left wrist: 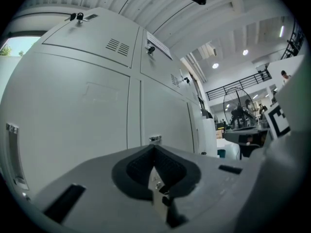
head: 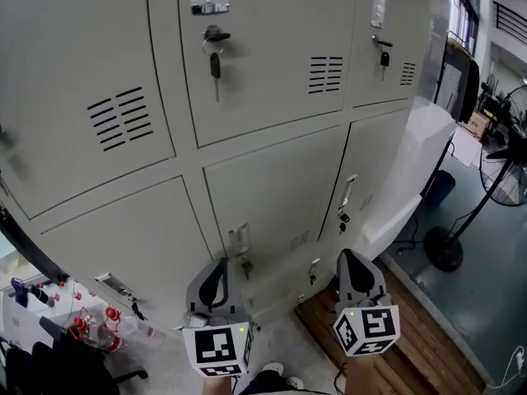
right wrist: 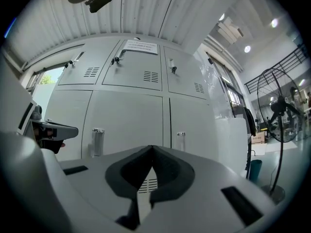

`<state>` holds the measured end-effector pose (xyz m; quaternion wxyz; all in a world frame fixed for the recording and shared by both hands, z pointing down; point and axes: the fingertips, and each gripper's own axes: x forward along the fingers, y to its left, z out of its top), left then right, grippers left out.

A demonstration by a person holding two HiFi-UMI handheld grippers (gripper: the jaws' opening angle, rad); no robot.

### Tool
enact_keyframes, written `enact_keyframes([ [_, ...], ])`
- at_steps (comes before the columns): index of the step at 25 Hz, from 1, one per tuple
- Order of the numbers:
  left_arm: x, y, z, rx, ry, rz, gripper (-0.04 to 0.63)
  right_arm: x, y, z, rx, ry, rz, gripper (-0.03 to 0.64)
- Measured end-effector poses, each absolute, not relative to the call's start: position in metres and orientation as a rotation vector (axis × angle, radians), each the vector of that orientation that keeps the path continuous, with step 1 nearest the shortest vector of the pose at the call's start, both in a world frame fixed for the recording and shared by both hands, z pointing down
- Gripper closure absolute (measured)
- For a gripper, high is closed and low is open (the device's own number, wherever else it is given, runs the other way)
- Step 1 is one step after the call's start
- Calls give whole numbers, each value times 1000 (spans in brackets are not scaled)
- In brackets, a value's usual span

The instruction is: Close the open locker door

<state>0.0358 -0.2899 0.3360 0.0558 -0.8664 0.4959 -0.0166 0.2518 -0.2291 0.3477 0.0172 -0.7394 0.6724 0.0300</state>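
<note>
Facing lockers (head: 272,188) — cropped above | left tongs (head: 221,263), right tongs (head: 347,255) closed

The tall pale-grey lockers (head: 272,48) look like smooth, matt painted sheet metal, and their small lock handles (head: 216,34) like shiny bare metal. The brown slatted platform (head: 428,352) is rough wood. The left gripper (left wrist: 154,147) has a matt grey plastic shell and black ribbed pads.

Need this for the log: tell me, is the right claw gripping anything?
No, the right claw has its jaws closed together with nothing between them.
</note>
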Motion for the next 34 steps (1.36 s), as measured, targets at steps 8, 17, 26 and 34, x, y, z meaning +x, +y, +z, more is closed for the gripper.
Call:
enact_keyframes([
  [8,38,-290,337,-2630,1522,-43,594,252,-230,350,-2271,2099,72,598],
  [17,41,-289,335,-2627,1532,-37,594,252,-229,349,-2260,2113,79,598],
  [26,49,-288,336,-2637,1511,-43,594,259,-228,349,-2265,2104,78,598],
  [34,54,-288,335,-2640,1498,-48,594,263,-228,348,-2269,2104,78,598],
])
